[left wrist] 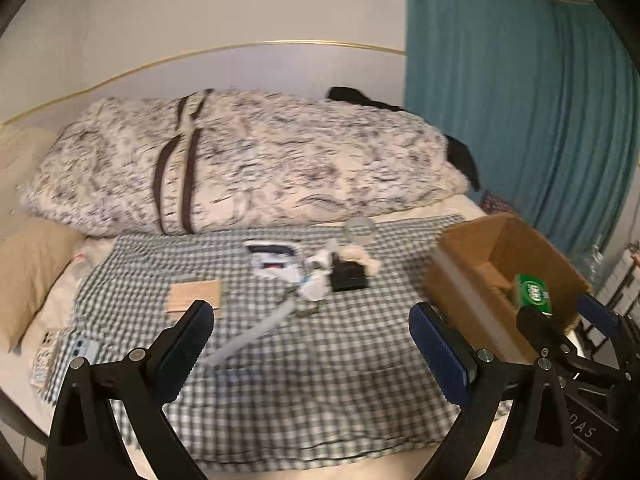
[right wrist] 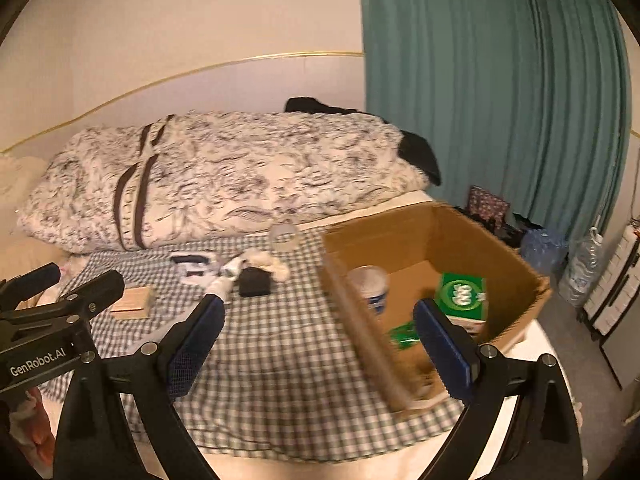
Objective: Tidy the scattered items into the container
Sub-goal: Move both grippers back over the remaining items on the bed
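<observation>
Left wrist view, starting closest: the left tool (left wrist: pixel 310 326) hangs over a green-and-white checked cloth (left wrist: pixel 280 380) spread across the bed, jaws spread wide with nothing between them. The right tool (right wrist: pixel 320 326) is gaping and empty too, and it's poking over the near wall of the cardboard box (right wrist: pixel 472 240), which sits on the right end of the cloth.

Inside the box, going by the right wrist view: a green carton (right wrist: pixel 464 296), a white cup (right wrist: pixel 370 286) and a small green packet (right wrist: pixel 404 334).

Still out on the cloth, a bit further off: a flat wooden block (left wrist: pixel 195 296) on the left, a black box (left wrist: pixel 349 276) in the middle with a crumpled white-and-dark bundle (left wrist: pixel 276 262) just beside it, plus a pale tube (left wrist: pixel 256 332) trailing toward the camera. Behind those is a clear round lid-looking thing (left wrist: pixel 361 230), too blurry to call.

Further back there's a big patterned duvet (left wrist: pixel 248 160) rolled along the bed and a tan pillow (left wrist: pixel 28 272) on the left. Beyond that is a plain wall with a gold trim line, and a teal curtain (left wrist: pixel 520 112) on the right.
</observation>
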A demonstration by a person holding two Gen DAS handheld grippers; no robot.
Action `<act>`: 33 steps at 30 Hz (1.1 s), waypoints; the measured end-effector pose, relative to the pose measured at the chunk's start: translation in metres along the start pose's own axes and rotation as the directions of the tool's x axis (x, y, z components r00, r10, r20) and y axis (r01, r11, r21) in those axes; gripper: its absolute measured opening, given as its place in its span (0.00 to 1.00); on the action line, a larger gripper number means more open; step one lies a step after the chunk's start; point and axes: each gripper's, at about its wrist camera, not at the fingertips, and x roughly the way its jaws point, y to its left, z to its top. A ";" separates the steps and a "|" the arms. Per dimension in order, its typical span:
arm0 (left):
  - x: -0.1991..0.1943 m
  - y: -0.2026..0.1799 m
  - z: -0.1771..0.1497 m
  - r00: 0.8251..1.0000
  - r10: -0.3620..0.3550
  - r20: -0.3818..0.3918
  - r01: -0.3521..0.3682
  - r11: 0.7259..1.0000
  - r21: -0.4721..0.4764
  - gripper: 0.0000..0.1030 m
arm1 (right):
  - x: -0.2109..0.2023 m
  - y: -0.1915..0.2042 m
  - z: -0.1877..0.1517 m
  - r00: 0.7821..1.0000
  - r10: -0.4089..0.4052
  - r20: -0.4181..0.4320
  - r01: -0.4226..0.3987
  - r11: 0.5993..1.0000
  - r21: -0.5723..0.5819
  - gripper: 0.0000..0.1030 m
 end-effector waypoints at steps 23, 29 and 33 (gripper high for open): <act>0.102 0.106 -0.070 0.980 0.075 -0.182 -0.093 0.991 -0.096 0.98 | 0.082 0.095 -0.030 0.990 0.053 -0.128 -0.069 0.990 -0.124 0.93; 0.152 0.105 -0.080 0.971 0.044 -0.237 -0.068 0.993 -0.095 0.98 | 0.127 0.100 -0.031 0.984 0.057 -0.169 -0.079 0.989 -0.127 0.93; 0.184 0.103 -0.085 0.965 0.032 -0.259 -0.055 0.995 -0.081 0.98 | 0.159 0.108 -0.033 0.978 0.056 -0.202 -0.085 0.987 -0.139 0.93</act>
